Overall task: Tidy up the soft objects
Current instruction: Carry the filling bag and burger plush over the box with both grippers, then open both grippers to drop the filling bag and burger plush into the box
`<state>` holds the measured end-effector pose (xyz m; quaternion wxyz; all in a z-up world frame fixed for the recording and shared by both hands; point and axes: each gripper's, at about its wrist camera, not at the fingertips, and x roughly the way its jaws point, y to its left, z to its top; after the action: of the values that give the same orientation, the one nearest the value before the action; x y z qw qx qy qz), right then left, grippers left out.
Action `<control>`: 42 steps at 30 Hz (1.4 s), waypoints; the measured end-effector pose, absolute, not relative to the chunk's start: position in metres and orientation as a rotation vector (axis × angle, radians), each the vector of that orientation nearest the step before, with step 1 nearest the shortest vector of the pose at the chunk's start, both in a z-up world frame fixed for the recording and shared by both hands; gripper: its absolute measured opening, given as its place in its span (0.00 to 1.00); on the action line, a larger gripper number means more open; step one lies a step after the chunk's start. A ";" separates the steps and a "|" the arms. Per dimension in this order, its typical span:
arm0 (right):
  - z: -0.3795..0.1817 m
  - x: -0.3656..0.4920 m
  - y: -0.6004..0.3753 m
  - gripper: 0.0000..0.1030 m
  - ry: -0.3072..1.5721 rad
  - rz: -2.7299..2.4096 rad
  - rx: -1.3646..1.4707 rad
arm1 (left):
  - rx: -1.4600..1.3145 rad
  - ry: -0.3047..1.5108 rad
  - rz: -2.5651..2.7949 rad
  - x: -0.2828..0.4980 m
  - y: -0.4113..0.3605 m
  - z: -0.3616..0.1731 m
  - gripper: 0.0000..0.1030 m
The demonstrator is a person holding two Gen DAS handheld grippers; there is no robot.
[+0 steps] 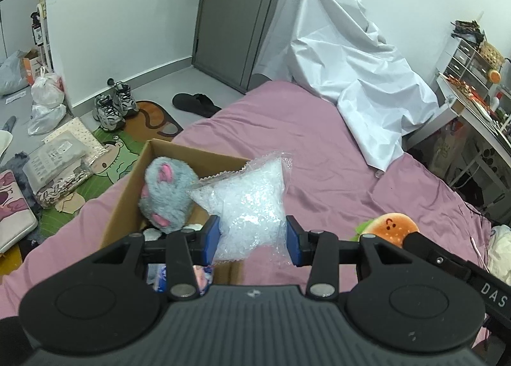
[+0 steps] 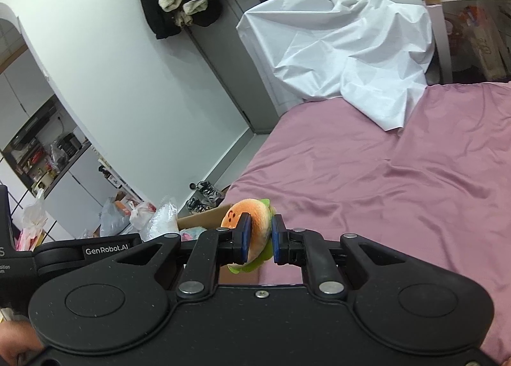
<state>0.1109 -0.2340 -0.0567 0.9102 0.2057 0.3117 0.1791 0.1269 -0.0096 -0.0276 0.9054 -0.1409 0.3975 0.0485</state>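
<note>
Carrying | left gripper (image 1: 254, 240) clamps clear pellet bag (image 1: 247, 203), cardboard box (image 1: 127, 203) just left-below, nearer this hand | right gripper (image 2: 258, 240) clenches burger plush (image 2: 247, 222)

The left gripper (image 1: 254, 240) clamps a clear bag of white filling (image 1: 252, 203) above the cardboard box (image 1: 127, 203), where a grey plush (image 1: 167, 193) lies.

Both wrist views look down over the pink bed (image 1: 319, 129), sharing the white sheet (image 2: 351, 56).
</note>
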 end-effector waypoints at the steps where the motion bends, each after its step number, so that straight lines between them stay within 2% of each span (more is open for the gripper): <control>1: -0.057 0.110 -0.232 0.13 0.642 0.372 0.423 | -0.292 0.822 0.102 0.127 -0.006 -0.028 0.41; 19: -0.066 0.116 -0.175 0.13 0.676 0.424 0.351 | -0.371 0.893 0.153 0.132 0.064 -0.063 0.41; 33: -0.081 0.135 -0.141 0.13 0.719 0.420 0.323 | -0.361 0.974 0.129 0.150 0.076 -0.093 0.42; 42: -0.087 0.152 -0.121 0.13 0.727 0.405 0.324 | -0.345 0.985 0.134 0.147 0.094 -0.094 0.58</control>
<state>0.1517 -0.1215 -0.0870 0.9020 0.1569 0.3514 0.1957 0.1468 0.0936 -0.0939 0.8646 -0.1648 0.4703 0.0640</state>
